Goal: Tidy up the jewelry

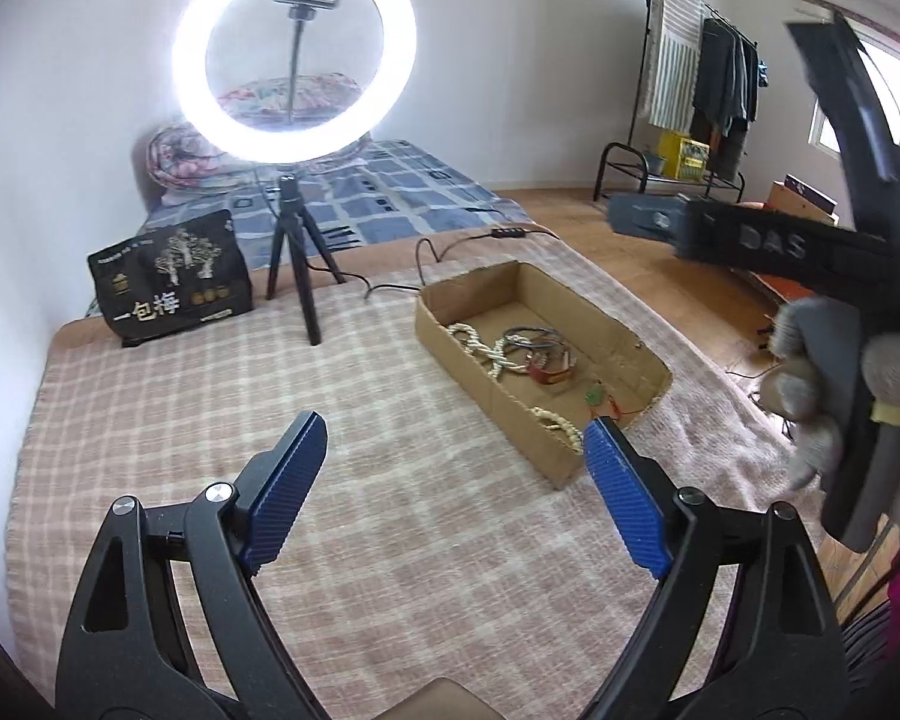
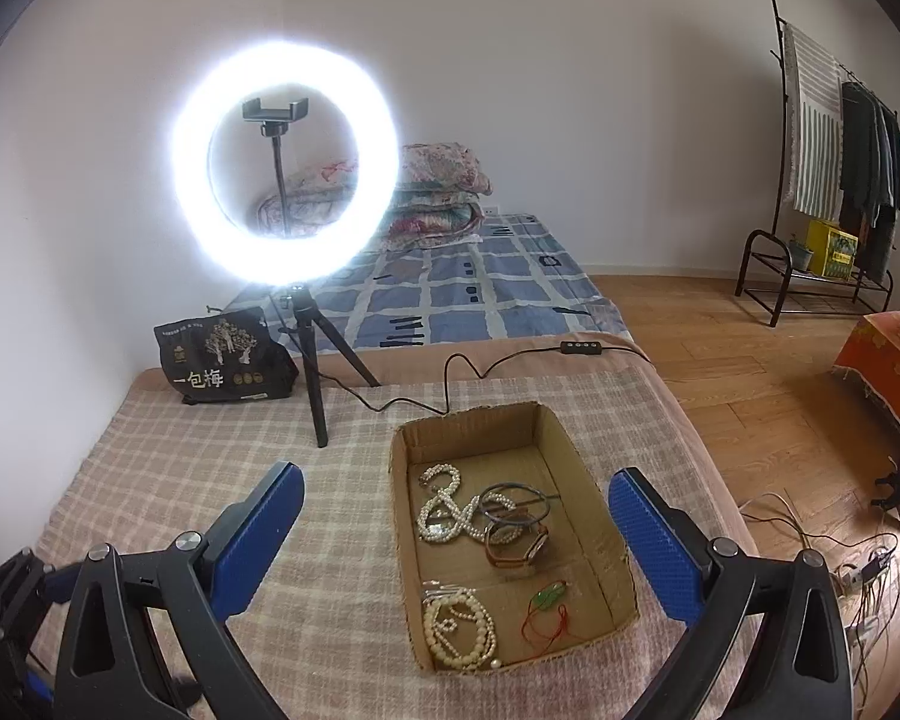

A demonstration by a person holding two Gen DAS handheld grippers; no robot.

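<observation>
A shallow cardboard box [image 2: 594, 546] lies on the checked blanket and holds the jewelry: a white pearl necklace [image 2: 444, 504], dark bangles [image 2: 519, 501], a brown watch [image 2: 519, 546], a cream bead bracelet [image 2: 456, 630] and a green pendant on red cord [image 2: 549, 597]. My right gripper [image 2: 456, 510] is open and empty, hovering above the box. My left gripper [image 1: 453, 438] is open and empty, left of the box [image 1: 492, 396]. The right gripper's body [image 1: 810, 252], held in a grey gloved hand, shows at the right of the left wrist view.
A lit ring light on a black tripod [image 2: 306, 360] stands on the blanket behind the box, its cable [image 2: 468, 378] running past the box's far end. A black snack bag [image 2: 222, 366] sits at the back left. Wooden floor and a clothes rack [image 2: 822, 180] lie to the right.
</observation>
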